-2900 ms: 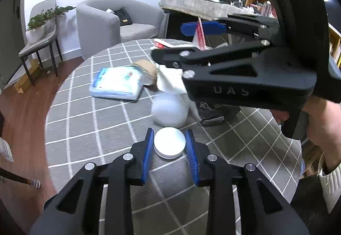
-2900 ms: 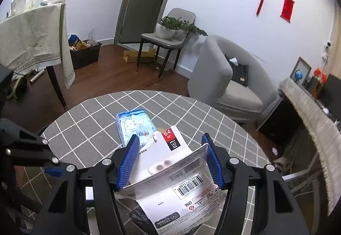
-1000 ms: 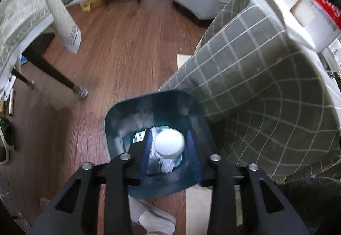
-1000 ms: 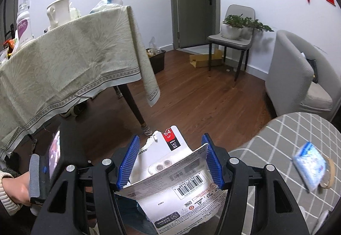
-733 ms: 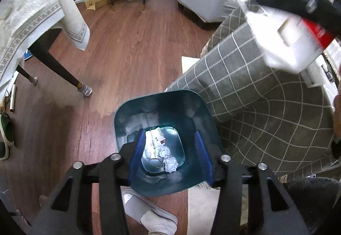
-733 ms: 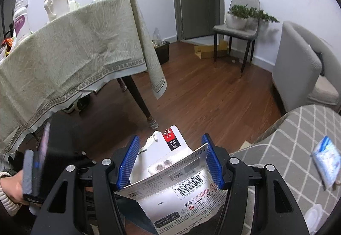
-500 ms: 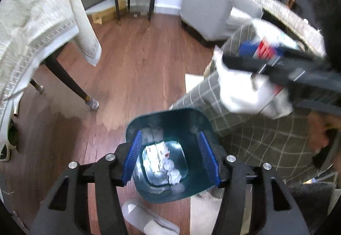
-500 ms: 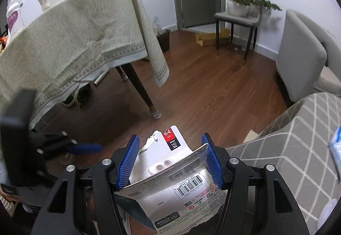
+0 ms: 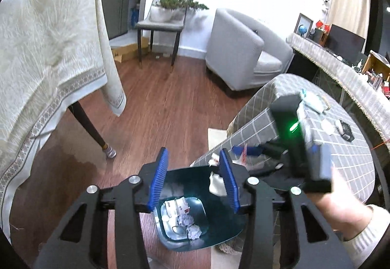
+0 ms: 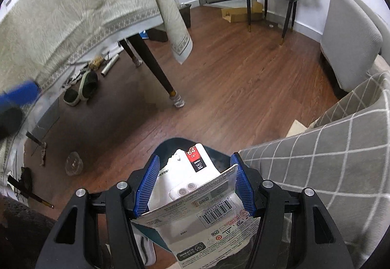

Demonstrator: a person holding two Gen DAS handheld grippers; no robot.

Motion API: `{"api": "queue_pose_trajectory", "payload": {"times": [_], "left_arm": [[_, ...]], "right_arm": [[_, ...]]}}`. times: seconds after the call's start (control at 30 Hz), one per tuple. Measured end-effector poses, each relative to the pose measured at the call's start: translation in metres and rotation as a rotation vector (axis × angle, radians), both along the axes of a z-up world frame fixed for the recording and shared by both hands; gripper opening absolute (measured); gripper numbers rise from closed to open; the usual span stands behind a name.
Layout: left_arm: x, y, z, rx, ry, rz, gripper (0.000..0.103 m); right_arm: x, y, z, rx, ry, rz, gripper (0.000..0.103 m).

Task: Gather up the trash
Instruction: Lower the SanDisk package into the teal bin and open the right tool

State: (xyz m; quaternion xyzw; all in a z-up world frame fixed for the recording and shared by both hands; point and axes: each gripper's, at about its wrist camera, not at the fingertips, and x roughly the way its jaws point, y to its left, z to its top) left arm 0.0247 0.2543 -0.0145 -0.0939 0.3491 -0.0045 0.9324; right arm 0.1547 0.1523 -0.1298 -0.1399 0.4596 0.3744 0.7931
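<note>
A dark teal trash bin (image 9: 220, 222) stands on the wood floor beside the round table; it holds crumpled paper (image 9: 192, 231) and wrappers. My left gripper (image 9: 193, 180) is open and empty above the bin. My right gripper (image 10: 193, 187) is shut on a white card package (image 10: 195, 198) with a red label and barcode, held over the bin rim (image 10: 175, 143). In the left wrist view the right gripper (image 9: 243, 150) with the package hangs just right of the bin's top.
A round table with grey checked cloth (image 9: 341, 147) stands right of the bin, with a tissue pack (image 9: 313, 102) and small items on it. A cream-clothed table (image 9: 48, 61) and its leg (image 10: 156, 69) stand left. Slippers (image 10: 82, 89) lie under it. A grey armchair (image 9: 243, 54) stands behind.
My left gripper opened and dropped the white lid into the bin, then rose and tilted up. My right gripper moved from the table to over the bin, still holding the package.
</note>
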Motion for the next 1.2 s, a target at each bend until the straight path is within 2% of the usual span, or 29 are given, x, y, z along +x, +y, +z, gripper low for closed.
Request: {"api": "queue_pose_trajectory", "payload": {"times": [0.17,0.43,0.57,0.8,0.9,1.03,1.2], "left_arm": [[-0.004,0.002,0.011,-0.003,-0.037,-0.003,0.039],[-0.012,-0.005,0.027,0.048,-0.082,-0.016,0.036],[-0.014,-0.009,0.034,0.052,-0.101,-0.023,0.036],[-0.015,-0.013,0.045,0.042,-0.130,-0.020,0.036],[-0.013,-0.017,0.050,0.043,-0.143,-0.018,0.036],[-0.008,-0.023,0.052,0.063,-0.144,-0.019,0.036],[-0.004,-0.031,0.052,0.073,-0.146,-0.019,0.036]], "right_arm": [[-0.007,0.008,-0.026,-0.059,0.010,-0.014,0.061],[-0.020,0.028,-0.077,-0.157,0.055,0.013,0.062],[-0.024,0.028,-0.085,-0.198,0.050,0.019,0.071],[-0.027,0.017,-0.071,-0.174,0.042,0.002,0.074],[-0.029,0.011,-0.055,-0.131,0.030,0.004,0.074],[-0.033,0.000,-0.020,-0.041,0.000,0.009,0.074],[-0.039,-0.013,0.018,0.026,-0.069,0.019,0.076]]}}
